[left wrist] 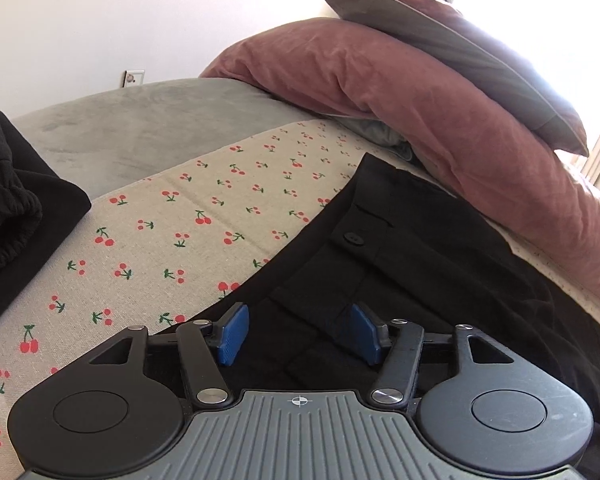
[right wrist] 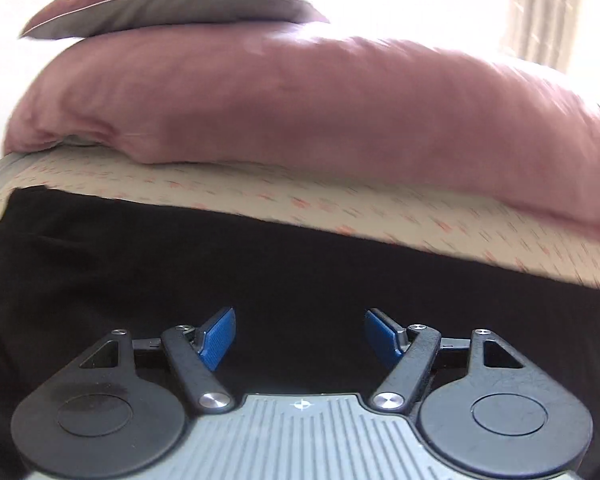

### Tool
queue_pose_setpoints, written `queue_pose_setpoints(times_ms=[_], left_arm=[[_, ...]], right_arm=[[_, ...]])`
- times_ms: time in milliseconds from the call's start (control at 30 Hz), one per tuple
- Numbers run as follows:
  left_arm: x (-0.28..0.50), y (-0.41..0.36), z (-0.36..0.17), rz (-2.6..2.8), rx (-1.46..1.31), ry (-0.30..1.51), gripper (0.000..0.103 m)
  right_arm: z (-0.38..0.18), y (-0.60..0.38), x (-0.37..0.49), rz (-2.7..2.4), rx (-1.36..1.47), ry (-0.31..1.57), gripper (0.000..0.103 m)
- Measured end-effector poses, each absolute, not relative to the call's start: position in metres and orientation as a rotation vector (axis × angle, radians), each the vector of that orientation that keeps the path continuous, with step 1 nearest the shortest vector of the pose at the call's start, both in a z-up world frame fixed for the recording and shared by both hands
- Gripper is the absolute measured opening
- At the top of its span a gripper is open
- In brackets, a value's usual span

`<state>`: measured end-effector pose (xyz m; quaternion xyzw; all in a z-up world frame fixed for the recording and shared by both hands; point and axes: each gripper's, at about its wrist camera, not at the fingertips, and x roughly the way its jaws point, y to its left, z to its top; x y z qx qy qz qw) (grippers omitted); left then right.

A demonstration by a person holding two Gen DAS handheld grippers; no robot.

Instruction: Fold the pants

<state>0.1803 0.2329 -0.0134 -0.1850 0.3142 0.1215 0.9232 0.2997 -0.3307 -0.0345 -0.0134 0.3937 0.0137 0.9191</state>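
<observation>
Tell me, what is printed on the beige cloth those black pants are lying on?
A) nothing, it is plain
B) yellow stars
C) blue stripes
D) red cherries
D: in the left wrist view the beige cloth beside the black pants is dotted with small red cherries on green stems.

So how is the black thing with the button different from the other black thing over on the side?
The black pants with the button lie spread flat on the cherry-print cloth, under the open left hand-held gripper. The other black garment sits bunched in a thicker pile off to the left. The pants show a button and smooth fabric; the garment shows a gathered elastic band. Both are black clothes.
</observation>
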Motion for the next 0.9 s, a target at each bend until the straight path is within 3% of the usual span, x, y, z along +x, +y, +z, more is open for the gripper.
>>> queue_pose_setpoints(times_ms=[133, 167, 267, 433, 633, 800, 900], left_arm=[[0.187, 0.218, -0.015, 0.292, -0.288, 0.669, 0.057], [0.188, 0.217, -0.016, 0.297, -0.273, 0.673, 0.057], [0.191, 0.215, -0.017, 0.315, -0.25, 0.675, 0.058], [0.191, 0.212, -0.014, 0.331, -0.275, 0.648, 0.058], [0.185, 0.2, 0.0, 0.314, -0.212, 0.588, 0.064], [0.186, 0.225, -0.007, 0.334, -0.354, 0.621, 0.064], [0.189, 0.224, -0.01, 0.33, -0.352, 0.637, 0.064]], right_arm=[[-0.054, -0.49, 0.259, -0.241, 0.146, 0.795, 0.071], [-0.053, -0.531, 0.244, -0.353, 0.207, 0.771, 0.065], [-0.053, -0.6, 0.214, -0.628, 0.312, 0.776, 0.081], [-0.049, -0.625, 0.188, -0.658, 0.374, 0.729, 0.081], [-0.034, -0.546, 0.221, -0.381, 0.365, 0.674, 0.081], [-0.006, -0.392, 0.269, 0.032, 0.114, 0.668, 0.092], [-0.005, -0.286, 0.297, 0.242, -0.027, 0.688, 0.092]])
